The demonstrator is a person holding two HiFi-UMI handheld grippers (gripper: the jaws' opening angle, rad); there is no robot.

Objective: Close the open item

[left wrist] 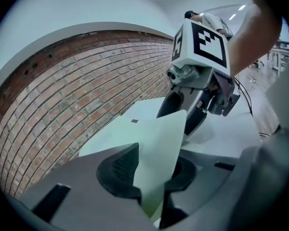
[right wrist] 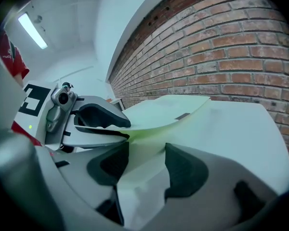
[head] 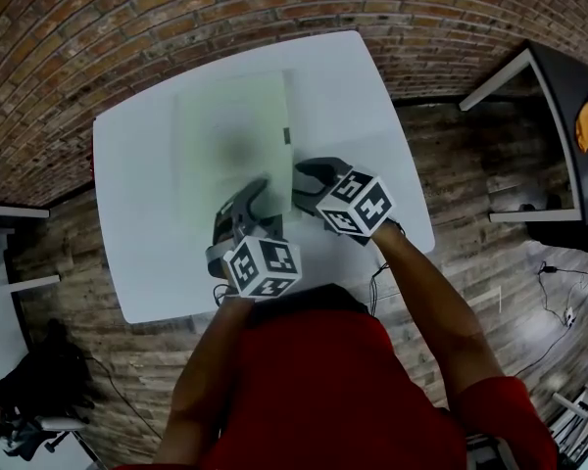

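A white table (head: 372, 96) stands against a brick wall (head: 176, 18) on a wooden floor (head: 470, 253). A person in a red top (head: 304, 390) leans over its near edge, holding a two-jaw gripper in each hand.

A pale green folder (head: 230, 135) lies on the left half of the tabletop, with a small dark tab (head: 286, 136) on its right edge. Its near right corner is open: the top cover (right wrist: 168, 112) lifts off the lower sheet in a shallow curve.

The left gripper (left wrist: 154, 167) is at that corner. Its jaws are only a little way apart, and the raised cover passes between them. The cover leans on one dark pad (left wrist: 120, 165), and I see a gap beside it, so it rests there loosely and is not pinched.

The right gripper (right wrist: 147, 165) sits just beside the left one, close to the folder's right edge, its fingertips low over the table. Its jaws stand moderately wide. Only the edge of the lower green sheet and the white tabletop lie between the pads, and neither pad presses on them.
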